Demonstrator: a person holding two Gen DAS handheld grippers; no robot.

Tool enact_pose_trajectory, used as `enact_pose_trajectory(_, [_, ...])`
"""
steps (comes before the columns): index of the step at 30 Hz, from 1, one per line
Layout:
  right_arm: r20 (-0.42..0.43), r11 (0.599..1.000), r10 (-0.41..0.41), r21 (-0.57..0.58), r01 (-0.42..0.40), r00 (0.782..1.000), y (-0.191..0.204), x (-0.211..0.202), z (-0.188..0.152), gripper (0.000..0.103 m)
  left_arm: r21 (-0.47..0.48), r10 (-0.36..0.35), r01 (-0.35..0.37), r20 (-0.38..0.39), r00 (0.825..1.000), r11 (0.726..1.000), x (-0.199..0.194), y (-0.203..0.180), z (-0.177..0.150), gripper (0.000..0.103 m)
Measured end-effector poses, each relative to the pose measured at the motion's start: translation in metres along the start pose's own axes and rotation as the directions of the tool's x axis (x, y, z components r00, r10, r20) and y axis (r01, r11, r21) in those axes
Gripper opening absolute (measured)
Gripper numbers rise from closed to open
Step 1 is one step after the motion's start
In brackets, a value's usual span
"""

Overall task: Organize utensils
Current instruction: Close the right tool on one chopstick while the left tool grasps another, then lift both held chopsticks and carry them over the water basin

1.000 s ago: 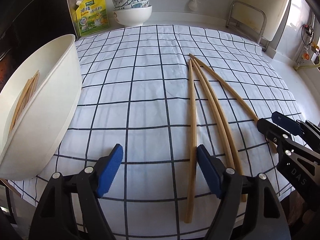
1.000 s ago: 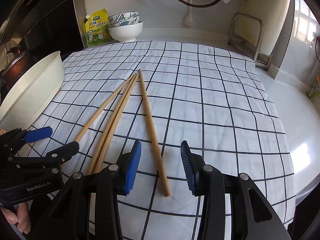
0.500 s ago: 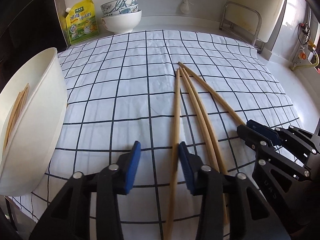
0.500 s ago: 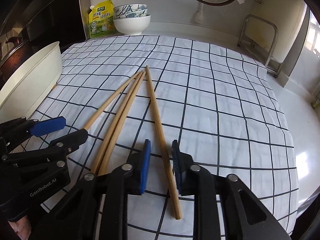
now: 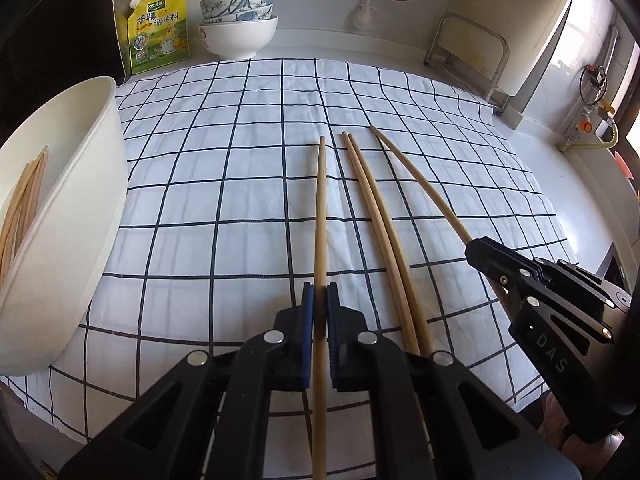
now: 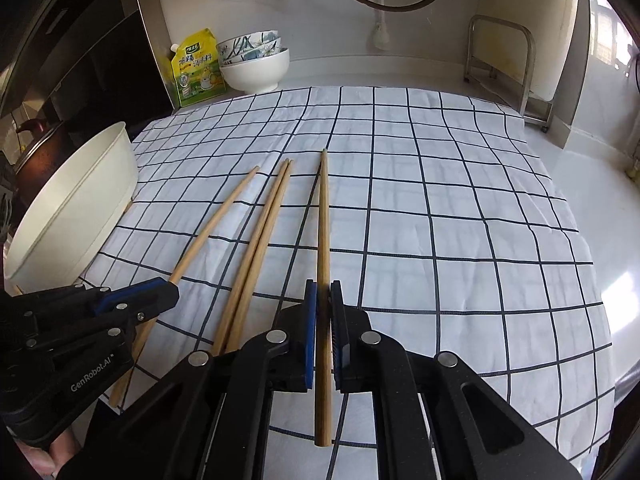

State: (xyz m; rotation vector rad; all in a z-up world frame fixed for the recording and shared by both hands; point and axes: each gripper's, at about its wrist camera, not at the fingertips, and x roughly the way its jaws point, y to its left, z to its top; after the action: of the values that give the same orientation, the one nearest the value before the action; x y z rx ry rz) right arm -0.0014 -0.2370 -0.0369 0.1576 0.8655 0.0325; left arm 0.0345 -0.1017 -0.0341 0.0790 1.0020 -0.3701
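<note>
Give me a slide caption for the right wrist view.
Right hand-held gripper clamps one chopstick on the checked cloth; three more lie left.

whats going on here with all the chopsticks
A person with a claw in each hand is sorting chopsticks on a checked cloth. The left claw is shut on the leftmost chopstick, the right claw on the rightmost chopstick. Two more lie between them. A white tub on the left already holds several.
</note>
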Motion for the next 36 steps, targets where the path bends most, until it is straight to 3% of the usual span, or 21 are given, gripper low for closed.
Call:
enact_pose_trajectory(16, [0.056, 0.999, 0.016, -0.047, -0.014, 0.998, 0.03, -0.022, 0.012, 0.006, -0.04, -0.029, 0.032, 0.084, 0.996, 0.999, -0.041, 0.021, 0.006, 0.007])
enact_pose_trajectory(33, [-0.079, 0.997, -0.066, -0.035, 0.063, 0.995, -0.004, 0.008, -0.018, 0.007, -0.054, -0.026, 0.029, 0.057, 0.998, 0.998, -0.031, 0.024, 0.0, 0.007])
enact_pose_trajectory(36, [-0.072, 0.995, -0.081, -0.066, 0.076, 0.994, 0.001, 0.013, -0.014, 0.016, -0.05, -0.026, 0.029, 0.053, 0.998, 0.998, -0.03, 0.023, 0.0, 0.007])
